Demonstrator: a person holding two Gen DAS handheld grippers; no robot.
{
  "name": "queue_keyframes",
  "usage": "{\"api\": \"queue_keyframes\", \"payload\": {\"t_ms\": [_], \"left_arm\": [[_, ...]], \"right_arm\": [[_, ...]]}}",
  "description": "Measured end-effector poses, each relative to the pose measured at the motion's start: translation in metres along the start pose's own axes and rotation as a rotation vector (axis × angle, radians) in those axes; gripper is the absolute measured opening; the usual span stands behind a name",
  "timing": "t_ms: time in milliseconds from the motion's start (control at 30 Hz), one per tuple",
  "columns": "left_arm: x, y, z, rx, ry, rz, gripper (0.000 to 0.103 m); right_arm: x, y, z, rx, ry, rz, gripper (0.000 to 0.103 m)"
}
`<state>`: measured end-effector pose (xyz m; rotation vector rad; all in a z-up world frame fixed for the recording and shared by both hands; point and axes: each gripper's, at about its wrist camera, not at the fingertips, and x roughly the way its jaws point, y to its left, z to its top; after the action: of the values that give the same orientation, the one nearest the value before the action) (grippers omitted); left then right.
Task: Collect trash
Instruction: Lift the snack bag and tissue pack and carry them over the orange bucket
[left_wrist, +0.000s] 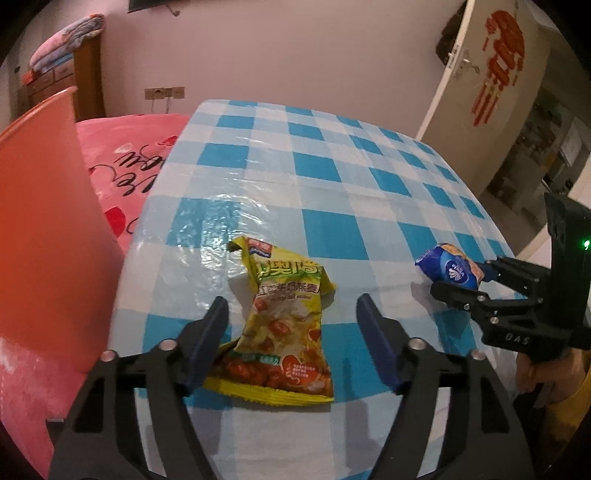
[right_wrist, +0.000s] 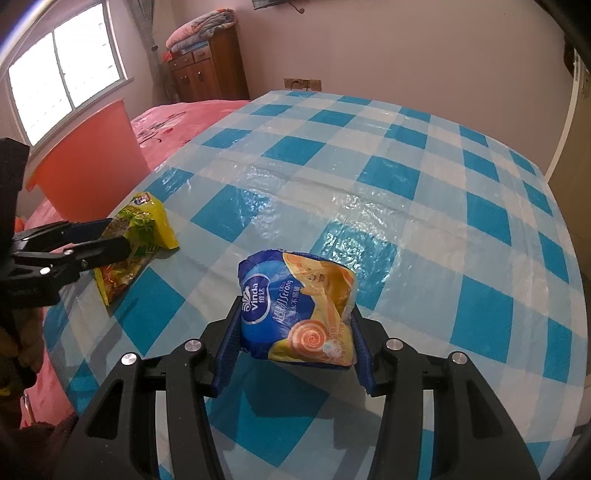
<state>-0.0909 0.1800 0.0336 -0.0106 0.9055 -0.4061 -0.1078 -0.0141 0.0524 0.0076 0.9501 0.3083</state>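
My left tongs stood apart over the yellow snack bag, which lay flat on the checked table; I think the pads were not pressing it. My right tongs were clamped on the blue tissue pack, just above the table. The orange bin stood beside the table, near the yellow bag.

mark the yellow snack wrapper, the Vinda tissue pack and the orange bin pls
yellow snack wrapper (left_wrist: 284, 325), left wrist view, middle of its printed face
Vinda tissue pack (right_wrist: 295, 317), right wrist view, centre of its front
orange bin (right_wrist: 88, 162), right wrist view, outer wall
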Motion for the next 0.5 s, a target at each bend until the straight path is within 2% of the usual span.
{"api": "queue_keyframes", "payload": {"t_ms": [167,300,367,433,500], "left_arm": [[0.018,0.003,0.005,0.003,0.036,0.024,0.075],[0.024,-0.003,0.008,0.032,0.034,0.055,0.075],[0.025,-0.005,0.007,0.043,0.035,0.075,0.075],[0.026,-0.008,0.007,0.057,0.032,0.099,0.063],[0.027,-0.01,0.007,0.068,0.03,0.119,0.057]], "right_arm": [[-0.001,-0.001,-0.001,0.003,-0.005,0.005,0.053],[0.001,-0.007,-0.004,0.031,0.008,0.023,0.054],[0.0,-0.009,-0.004,0.038,0.004,0.025,0.061],[0.0,-0.012,-0.005,0.042,-0.002,0.009,0.065],[-0.001,-0.017,-0.006,0.055,-0.008,0.018,0.066]]}}
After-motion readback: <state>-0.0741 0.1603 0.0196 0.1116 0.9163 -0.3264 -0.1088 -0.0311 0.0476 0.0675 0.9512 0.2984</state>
